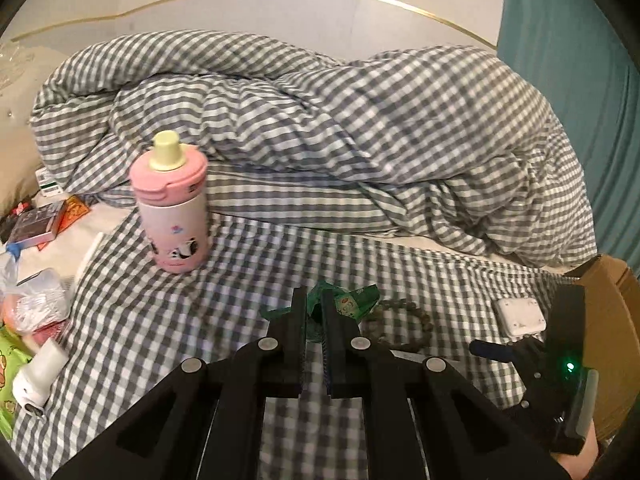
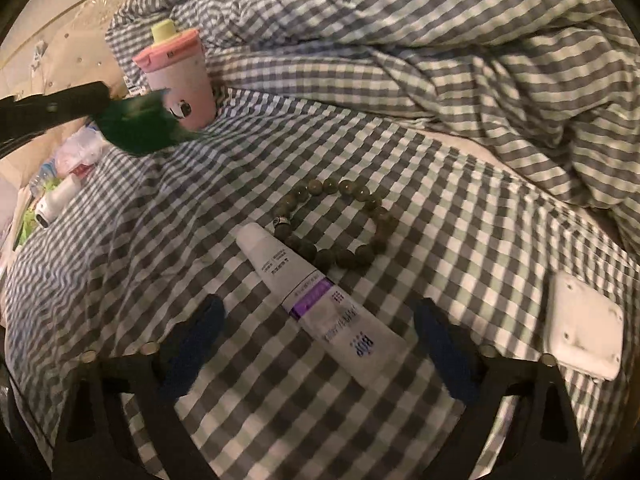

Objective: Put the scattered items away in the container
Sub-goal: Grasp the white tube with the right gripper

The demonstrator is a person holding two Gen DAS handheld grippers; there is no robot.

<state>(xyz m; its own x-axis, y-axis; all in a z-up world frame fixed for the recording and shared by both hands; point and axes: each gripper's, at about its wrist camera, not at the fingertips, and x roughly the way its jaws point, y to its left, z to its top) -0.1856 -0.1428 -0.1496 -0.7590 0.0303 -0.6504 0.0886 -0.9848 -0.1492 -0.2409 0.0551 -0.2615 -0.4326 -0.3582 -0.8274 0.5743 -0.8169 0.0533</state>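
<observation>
Clearly much remains: the left gripper [image 1: 314, 304] pinches a green wrapper [image 1: 352, 300] at lower centre, the right gripper [image 2: 320, 320] gapes around the tube [image 2: 316, 300]; bracelet [image 2: 340, 224], pink bottle [image 1: 172, 204] and white case [image 2: 584, 324] still litter the bed, cardboard box [image 1: 612, 320] at right edge.

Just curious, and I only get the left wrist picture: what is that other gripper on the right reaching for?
Observer: A white tube with a purple band. It lies between the right gripper's open fingers, not gripped.
Operator: Anything close to it?
Observer: A bead bracelet lies just beyond, its beads right against the tube.
Operator: And my green thing?
Observer: From the right wrist view, the left gripper carries the green packet clear of the bedspread, in front of the pink bottle.
</observation>
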